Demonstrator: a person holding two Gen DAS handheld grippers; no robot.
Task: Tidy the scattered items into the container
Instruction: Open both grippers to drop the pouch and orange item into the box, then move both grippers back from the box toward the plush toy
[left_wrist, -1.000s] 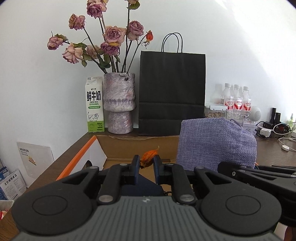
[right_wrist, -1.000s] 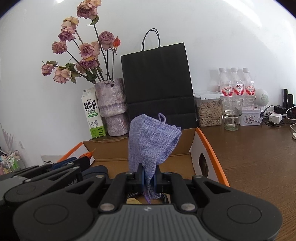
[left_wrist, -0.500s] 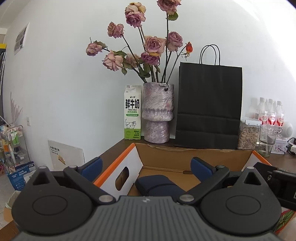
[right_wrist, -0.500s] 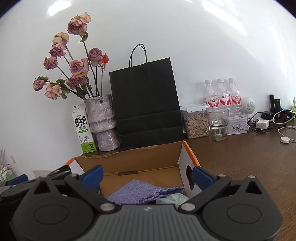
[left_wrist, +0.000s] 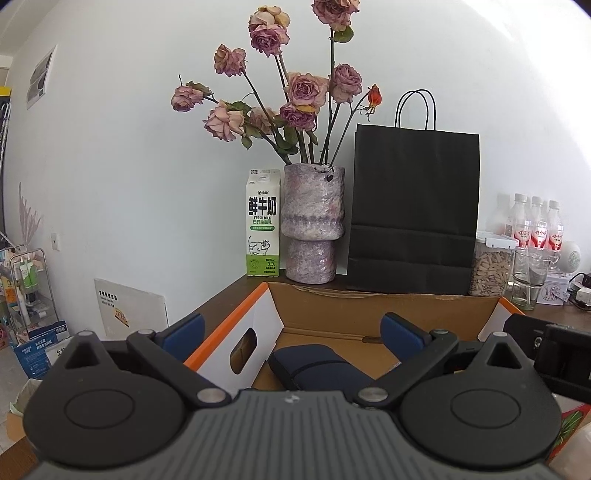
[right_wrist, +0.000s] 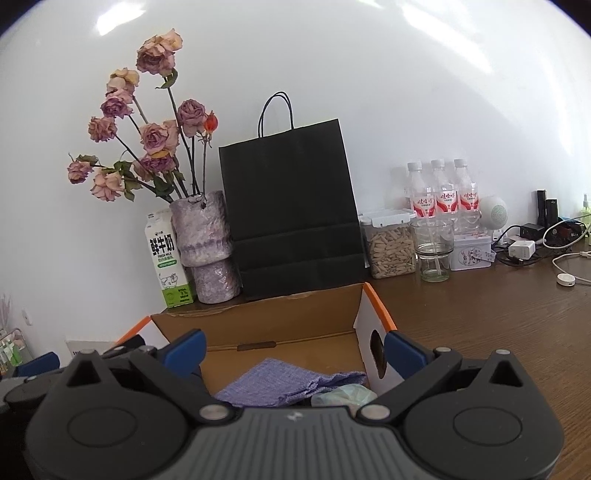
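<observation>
Two tools, the left tool (left_wrist: 291, 328) and right tool (right_wrist: 293, 349), are spread wide and empty above the cardboard box (right_wrist: 258, 321); dipping lower could bump its near walls.

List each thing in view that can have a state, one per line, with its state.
Left hand-held gripper: open, empty.
Right hand-held gripper: open, empty.
Cardboard box: open-topped.
Purple cloth pouch: lying flat in the box.
Dark blue pouch: lying in the box.
Black paper bag: upright.
Milk carton: upright, closed.
</observation>
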